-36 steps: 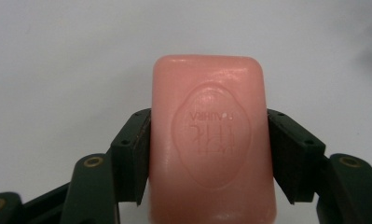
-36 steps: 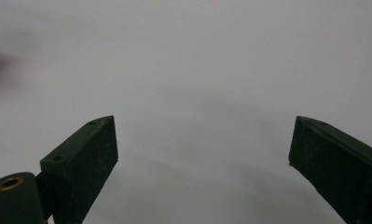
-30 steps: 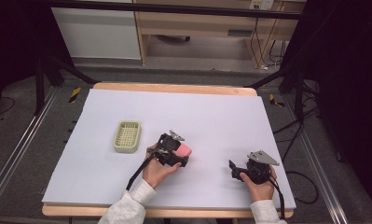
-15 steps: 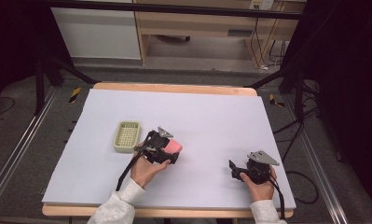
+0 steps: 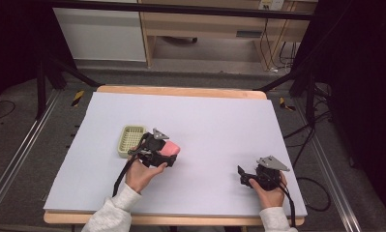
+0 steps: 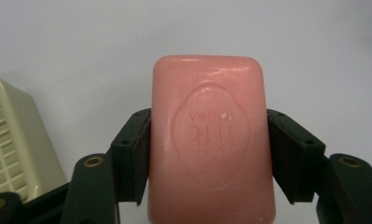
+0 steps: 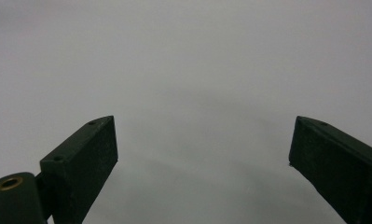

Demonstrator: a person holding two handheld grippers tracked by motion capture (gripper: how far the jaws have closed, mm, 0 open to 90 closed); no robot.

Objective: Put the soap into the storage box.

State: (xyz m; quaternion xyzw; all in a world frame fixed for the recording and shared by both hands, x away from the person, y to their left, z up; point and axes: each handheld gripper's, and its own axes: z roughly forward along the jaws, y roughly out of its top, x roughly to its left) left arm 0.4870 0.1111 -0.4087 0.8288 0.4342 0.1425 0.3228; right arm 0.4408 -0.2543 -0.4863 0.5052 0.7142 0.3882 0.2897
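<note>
Between the left claw's (image 6: 209,154) jaws: pink soap (image 6: 210,140).

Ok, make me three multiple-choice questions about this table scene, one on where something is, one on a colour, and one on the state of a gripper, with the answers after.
1. Where is the cream slotted tray relative to the left gripper?
A. just to its left on the table
B. at the far right edge of the table
C. under the right gripper

2. What colour is the bar of soap?
A. green
B. pink
C. white

3. How is the right gripper set?
A. shut on the soap
B. shut on the tray
C. open, holding nothing

Answers: 1 A, the high view shows the tray beside the left gripper. 2 B, the left gripper view shows a pink bar between the jaws. 3 C, the right gripper view shows its jaws wide apart over bare table.
</note>
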